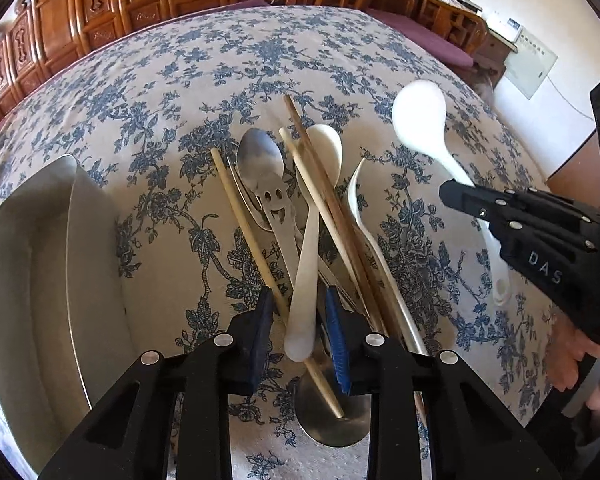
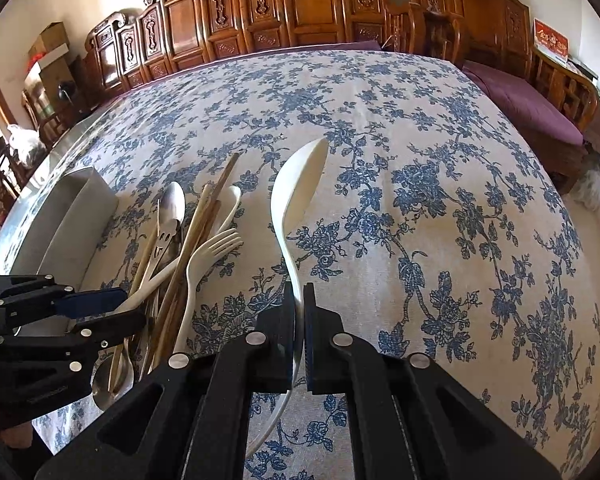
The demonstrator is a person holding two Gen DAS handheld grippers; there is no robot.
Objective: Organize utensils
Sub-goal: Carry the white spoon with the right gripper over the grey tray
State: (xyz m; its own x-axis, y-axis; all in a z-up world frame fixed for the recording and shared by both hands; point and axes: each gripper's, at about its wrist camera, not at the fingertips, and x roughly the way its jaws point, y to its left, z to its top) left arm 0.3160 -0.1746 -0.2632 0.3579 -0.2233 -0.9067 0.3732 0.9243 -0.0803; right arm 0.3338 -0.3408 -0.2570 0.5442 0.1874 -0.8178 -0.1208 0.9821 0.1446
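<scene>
A pile of utensils lies on the floral tablecloth: a cream spoon (image 1: 308, 240), a steel spoon (image 1: 258, 158), a steel smiley-face utensil (image 1: 274, 204), wooden chopsticks (image 1: 324, 200) and a cream fork (image 2: 204, 256). My left gripper (image 1: 300, 320) is open, its pads either side of the cream spoon's handle end. My right gripper (image 2: 299, 308) is shut on the handle of a large white spoon (image 2: 300, 184), held above the cloth to the right of the pile; it also shows in the left wrist view (image 1: 420, 112).
A white rectangular tray (image 1: 32, 264) sits left of the pile, also seen in the right wrist view (image 2: 72, 208). A steel ladle bowl (image 1: 332, 420) lies at the near end of the pile. Carved wooden furniture (image 2: 300, 4) and a purple-cushioned bench (image 2: 520, 100) stand beyond the table.
</scene>
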